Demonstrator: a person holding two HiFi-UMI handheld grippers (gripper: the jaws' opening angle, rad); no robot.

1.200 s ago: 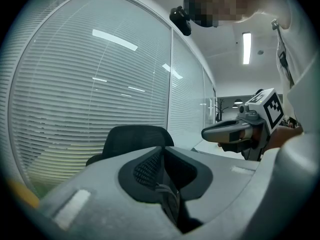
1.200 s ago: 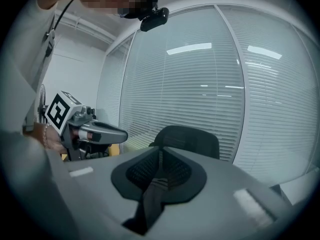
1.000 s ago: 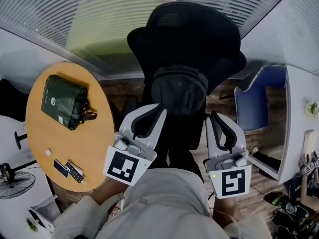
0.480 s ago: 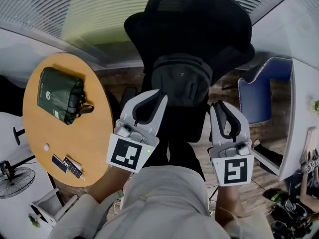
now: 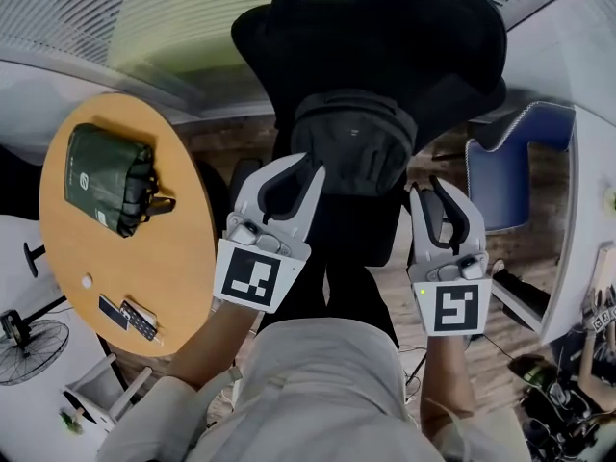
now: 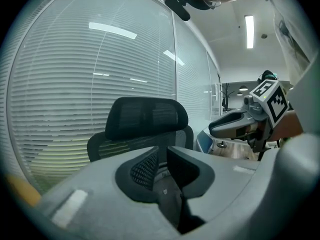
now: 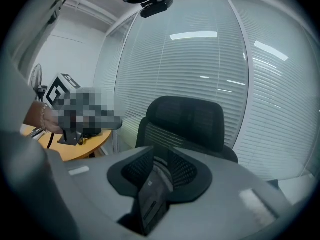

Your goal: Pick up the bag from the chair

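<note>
Black bag sits on the seat of the black office chair, leaning against the backrest, top facing the camera. It is not lifted.

Left hand-held gripper is at the bag's lower left corner in the head view, with its tips overlapping the bag's edge. Can't tell if it touches. In the left gripper view the jaws stand a narrow gap apart and have just been opening. Nothing is clamped, and only the chair's backrest and dark seat area show past the gap.

Right hand-held gripper is just beside the bag's lower right side, tips pointing toward the chair. Its jaws are partly open, a bit wider than the left pair, and have also just been opening. The pads press on nothing. Some dark material shows low in the gap, unclear whether it is bag or seat. Both grippers point at the chair, slightly downward, one each side of the bag.

Round wooden table is left of the chair. It carries a dark green pouch toward the far side and small dark flat items near the close edge. A blue chair stands right of the black chair. A fan is on the floor at lower left. Window blinds are behind the chair.
</note>
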